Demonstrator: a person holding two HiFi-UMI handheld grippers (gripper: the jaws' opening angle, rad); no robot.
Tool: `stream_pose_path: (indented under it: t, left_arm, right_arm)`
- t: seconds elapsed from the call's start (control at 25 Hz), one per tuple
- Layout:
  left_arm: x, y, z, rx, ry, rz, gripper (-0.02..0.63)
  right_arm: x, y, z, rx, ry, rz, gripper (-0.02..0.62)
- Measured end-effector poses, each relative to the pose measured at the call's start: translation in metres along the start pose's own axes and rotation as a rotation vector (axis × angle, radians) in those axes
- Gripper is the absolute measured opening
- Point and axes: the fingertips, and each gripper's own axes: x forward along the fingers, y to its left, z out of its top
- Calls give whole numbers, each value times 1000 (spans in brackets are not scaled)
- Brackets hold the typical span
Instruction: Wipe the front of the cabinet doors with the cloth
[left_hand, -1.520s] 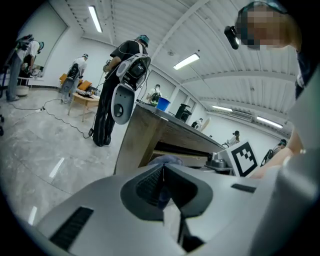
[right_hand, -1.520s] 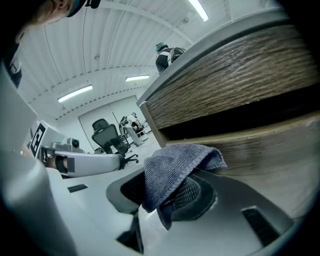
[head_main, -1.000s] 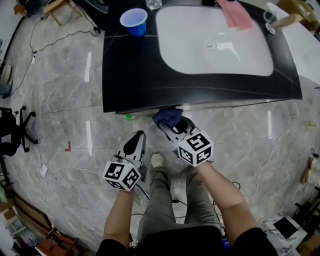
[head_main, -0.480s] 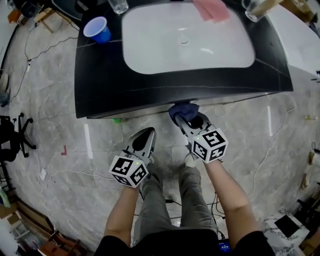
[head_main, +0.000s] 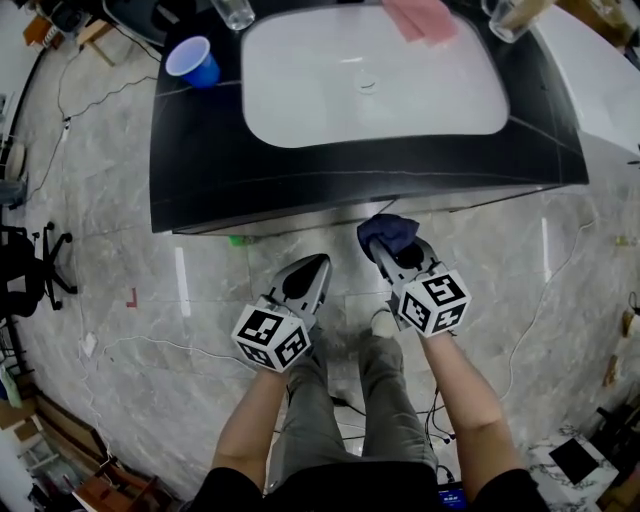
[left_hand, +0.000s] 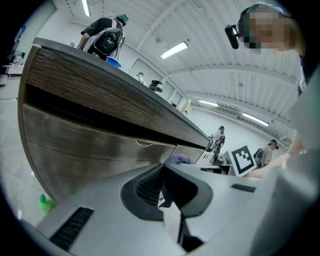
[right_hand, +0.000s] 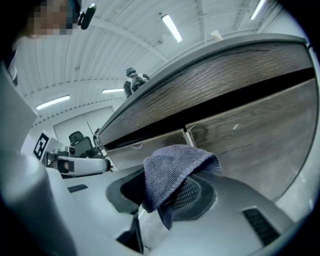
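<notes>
overhead, blue cup sits by sink; right fingers pinch cloth, left fingers closed empty.

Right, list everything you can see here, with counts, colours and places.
cabinet doors: two, brown wood grain, under the countertop
countertop: one, black, above the doors
sink basin: one, white, set in the countertop
cup: one, blue, countertop's back left
glass: one, clear, just behind the cup
pink cloth: one, basin's back edge
cloth: one, dark blue, in the right jaws, before the doors
green object: one, small, floor at the cabinet foot
office chair: one, black, floor far left
left gripper: one, grey, jaws together, empty
right gripper: one, grey, jaws shut on the cloth
</notes>
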Motion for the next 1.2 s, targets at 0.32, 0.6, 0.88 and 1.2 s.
stream_pose_path:
  t: [0.32,0.6,0.88,1.2]
  left_arm:
    - [-49,50,-8,-24,-2,75,9]
    - [-100,108,-9,-52,-13,139,9]
    - [-145,155,-14,-74,-21,187,11]
    - [-174,193,-17,-109,-32,233,9]
  right_arm:
    - [41,64,-35,-11,70,101,126]
    - [94,135,-57,-44,128,198,126]
    - [140,189,-73,-68,165,254,126]
    - [190,229,-80,-109,184,280,126]
